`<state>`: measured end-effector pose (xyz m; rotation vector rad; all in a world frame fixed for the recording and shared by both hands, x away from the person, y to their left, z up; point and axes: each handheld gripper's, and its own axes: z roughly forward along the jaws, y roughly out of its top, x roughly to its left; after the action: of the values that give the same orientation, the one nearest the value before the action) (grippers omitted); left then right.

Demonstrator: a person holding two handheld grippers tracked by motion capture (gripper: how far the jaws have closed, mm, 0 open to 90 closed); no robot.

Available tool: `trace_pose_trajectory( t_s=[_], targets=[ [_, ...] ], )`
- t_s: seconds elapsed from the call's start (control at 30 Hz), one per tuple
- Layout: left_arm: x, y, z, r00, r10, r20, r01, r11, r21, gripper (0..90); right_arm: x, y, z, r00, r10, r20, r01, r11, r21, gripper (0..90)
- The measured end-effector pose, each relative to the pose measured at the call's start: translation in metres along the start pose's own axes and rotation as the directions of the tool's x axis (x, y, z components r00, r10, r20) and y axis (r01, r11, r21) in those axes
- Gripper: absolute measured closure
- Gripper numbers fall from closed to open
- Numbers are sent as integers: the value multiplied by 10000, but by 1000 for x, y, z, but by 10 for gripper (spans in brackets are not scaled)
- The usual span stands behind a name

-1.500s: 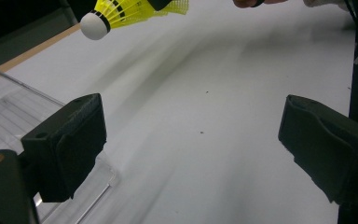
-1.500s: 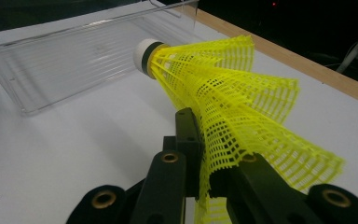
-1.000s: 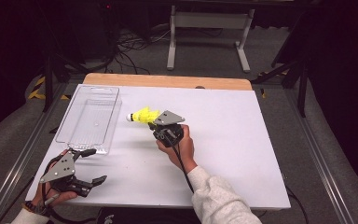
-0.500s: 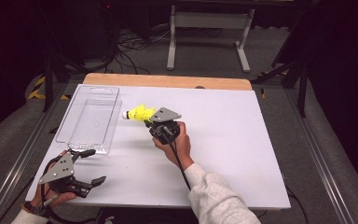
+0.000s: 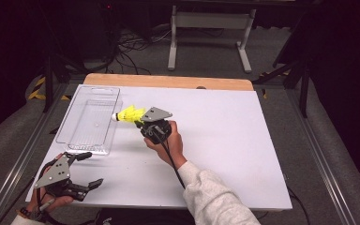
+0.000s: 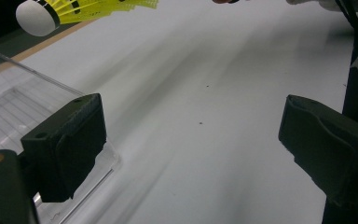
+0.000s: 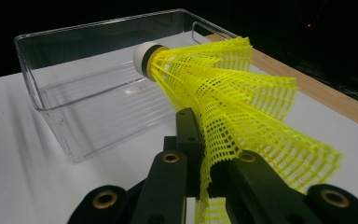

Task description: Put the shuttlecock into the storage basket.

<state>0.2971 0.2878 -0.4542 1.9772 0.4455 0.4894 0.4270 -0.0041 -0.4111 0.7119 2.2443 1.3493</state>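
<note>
Right claw [image 5: 138, 123] clamped on yellow shuttlecock [image 5: 128, 114], carrying toward clear bin [image 5: 90, 123] at left. Left claw [image 5: 85, 169] wide open, empty. Next: centre over bin, release.

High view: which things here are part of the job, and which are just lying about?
In the job:
yellow shuttlecock, clamped in the right gripper
clear plastic bin beside it

Lying about:
left gripper, open, idle on the white table
metal stand and cables on the floor
</note>
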Motion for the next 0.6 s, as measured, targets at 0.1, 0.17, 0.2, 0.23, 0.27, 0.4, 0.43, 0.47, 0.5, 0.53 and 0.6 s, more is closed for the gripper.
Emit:
trace_pose_trajectory(
  t_s=[0.1,0.17,0.2,0.23,0.27,0.4,0.43,0.47,0.5,0.53,0.6],
  targets=[
    [0,0,1,10000,-6,10,6,10000,5,83,2,2,3,10000,-34,-77,34,10000,-9,879],
    [0,0,1,10000,-29,17,29,10000,10,83,3,4,5,9999,-63,-142,62,10000,-33,879],
    [0,0,1,10000,7,25,-7,10000,21,83,4,5,6,9998,-113,-165,113,9999,-24,879],
    [0,0,1,10000,12,28,-12,10000,39,83,5,6,7,9997,-126,-192,125,9999,-40,879],
    [0,0,1,10000,21,32,-21,10000,54,84,5,7,9,9997,-120,-212,119,9999,-56,879],
    [1,0,0,10000,-52,12,52,10000,-12,83,9,10,15,9993,-169,-337,168,9998,-46,879],
    [1,0,0,10000,-44,9,44,10000,-15,83,9,11,16,9991,-186,-376,185,9998,-40,879],
    [1,0,0,10000,-44,9,44,10000,-15,83,9,11,16,9991,-186,-376,185,9998,-40,879],
    [0,0,0,10000,-64,29,64,10000,-14,83,10,13,17,9991,-160,-398,158,9999,-43,879],
    [0,0,0,10000,-76,34,76,10000,-18,83,11,15,18,9988,-224,-440,223,9997,-35,879],
    [1,0,0,10000,-69,39,69,10000,-28,83,14,18,21,9982,-359,-480,358,9994,-33,879]
  ],
)
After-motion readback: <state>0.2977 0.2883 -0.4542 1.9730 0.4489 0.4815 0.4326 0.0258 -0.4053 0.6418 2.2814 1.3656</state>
